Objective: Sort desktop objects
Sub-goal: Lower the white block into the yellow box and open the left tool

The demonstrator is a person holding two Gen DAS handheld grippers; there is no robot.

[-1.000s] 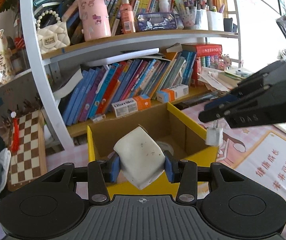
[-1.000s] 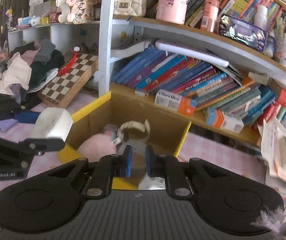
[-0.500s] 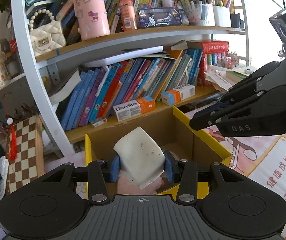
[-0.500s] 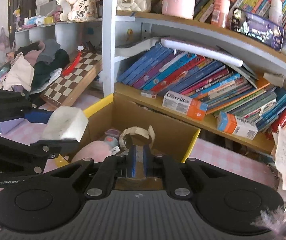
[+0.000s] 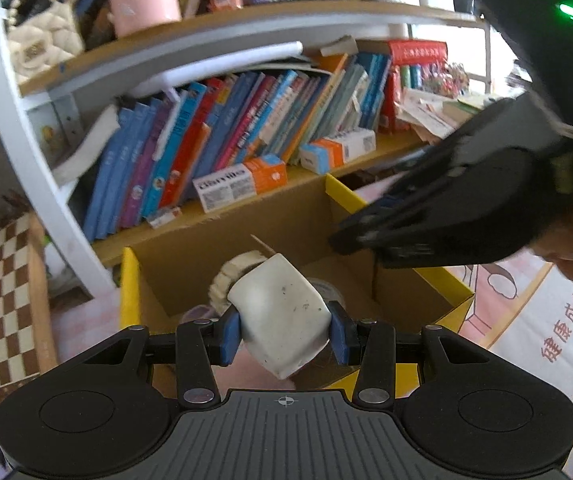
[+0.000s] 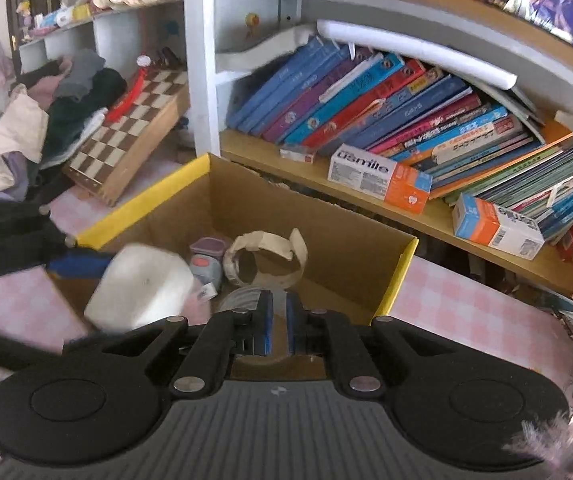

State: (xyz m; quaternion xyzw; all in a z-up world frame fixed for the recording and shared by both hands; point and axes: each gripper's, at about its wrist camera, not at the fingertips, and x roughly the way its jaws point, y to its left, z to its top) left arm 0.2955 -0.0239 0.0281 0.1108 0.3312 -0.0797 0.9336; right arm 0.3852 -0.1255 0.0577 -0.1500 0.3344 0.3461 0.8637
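We see leaning books point(image 5: 222, 144) at 12 o'clock, chessboard point(image 5: 6, 300) at 9, toothpaste box point(image 6: 378, 178).

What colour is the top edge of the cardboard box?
Yellow. The brown cardboard box's rim has a bright yellow edge, clearest in the right wrist view.

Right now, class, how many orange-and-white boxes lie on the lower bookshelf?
2: one in front of the leaning books, the other further right on the same shelf. Others may be hidden.

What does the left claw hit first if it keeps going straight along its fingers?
Probably the roll of tape inside the cardboard box, just beyond the white case the left claw holds; depth is unclear.
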